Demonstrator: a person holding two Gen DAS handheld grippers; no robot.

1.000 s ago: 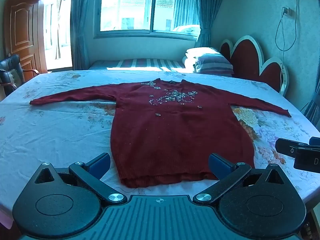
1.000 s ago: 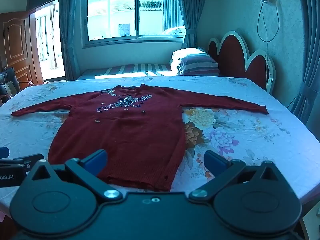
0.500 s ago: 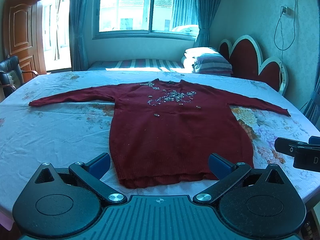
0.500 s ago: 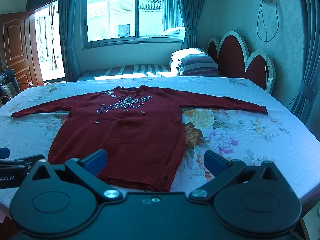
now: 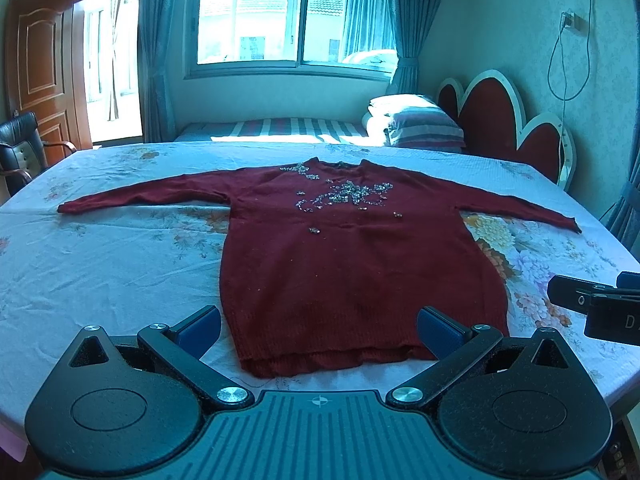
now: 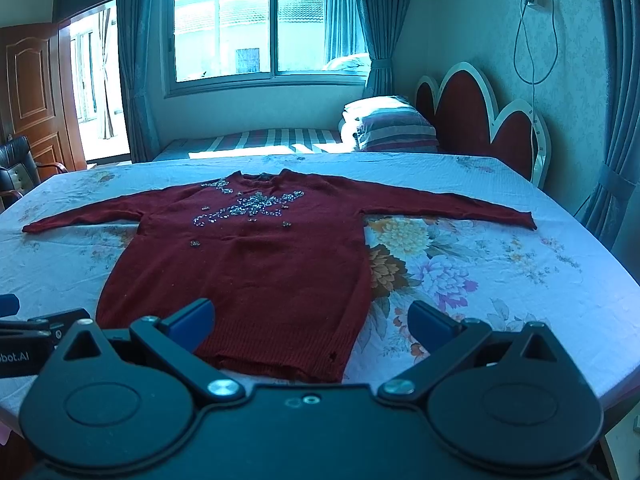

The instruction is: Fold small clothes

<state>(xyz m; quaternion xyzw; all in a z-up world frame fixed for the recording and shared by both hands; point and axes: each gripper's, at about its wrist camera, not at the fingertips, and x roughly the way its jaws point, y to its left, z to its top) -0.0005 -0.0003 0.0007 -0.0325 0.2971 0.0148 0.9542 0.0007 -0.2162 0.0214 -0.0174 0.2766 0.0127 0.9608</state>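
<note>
A: Dark red knit, sewn with sequins across the chest: the sweater (image 5: 352,264) is lying flat and face up on the flowered tablecloth (image 5: 100,264), both sleeves stretched straight out to the sides and the hem toward the near table edge. Nothing appears folded yet, so I judge the task is at its very start.

B: And the two tools?

A: The left gripper (image 5: 318,322) is hovering just short of the hem with its blue pads (image 5: 200,324) spread wide apart and nothing between them. The right gripper (image 6: 312,320) is doing the same at the hem's right corner, jaws parted and empty. Each is showing at the edge of the other's view, so they are sitting side by side.

B: What is the next move asking for?

A: Probably a sleeve fold. The left sleeve (image 5: 144,194) and the right sleeve (image 6: 448,204) are each reaching well out from the body, so each gripper would have to travel out to its own cuff, pinch the knit cleanly and carry it inward over the chest.

B: Any caution?

A: The sequin patch (image 6: 248,208) could snag, and a loose knit tends to drag the layer beneath it.
</note>
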